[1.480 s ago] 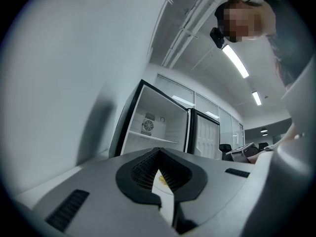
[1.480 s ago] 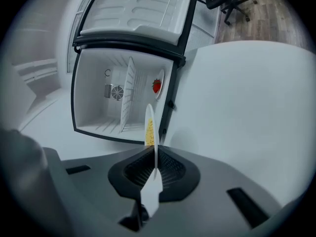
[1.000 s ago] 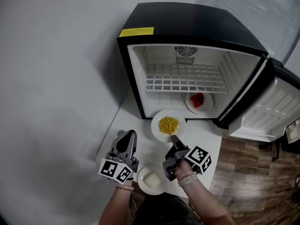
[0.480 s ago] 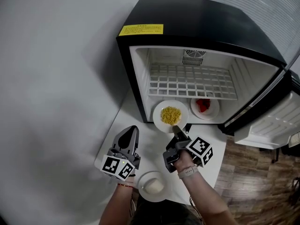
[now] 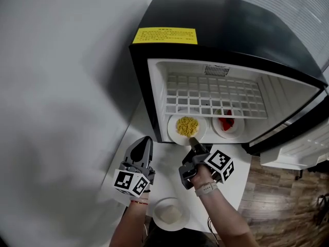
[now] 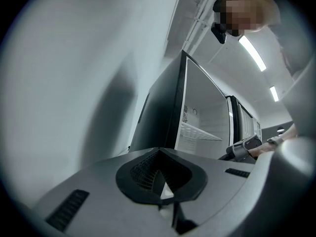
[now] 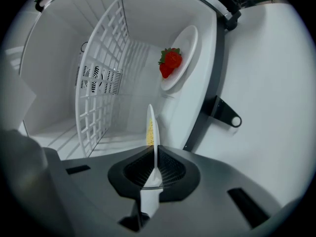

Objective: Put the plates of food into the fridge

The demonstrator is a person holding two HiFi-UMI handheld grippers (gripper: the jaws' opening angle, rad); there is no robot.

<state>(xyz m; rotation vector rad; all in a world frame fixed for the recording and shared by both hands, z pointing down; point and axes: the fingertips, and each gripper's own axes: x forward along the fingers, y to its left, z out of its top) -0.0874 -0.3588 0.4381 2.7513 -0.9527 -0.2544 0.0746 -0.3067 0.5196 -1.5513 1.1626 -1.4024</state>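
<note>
A white plate of yellow corn hangs at the mouth of the open black fridge, just over its white floor. My right gripper is shut on that plate's near rim; in the right gripper view the plate shows edge-on between the jaws of the right gripper. A plate with a strawberry lies inside on the fridge floor, to the right of the corn plate, and the strawberry plate also shows in the right gripper view. My left gripper hovers over the table, shut and empty. In its own view the left gripper holds nothing.
A third plate with white food sits on the white table near my body. A white wire shelf spans the fridge above the plates. The fridge door stands open at the right, over a wooden floor.
My right gripper has carried the corn plate forward from the table edge to the fridge opening. The head view has moved closer to the fridge. The left gripper has hardly moved.
</note>
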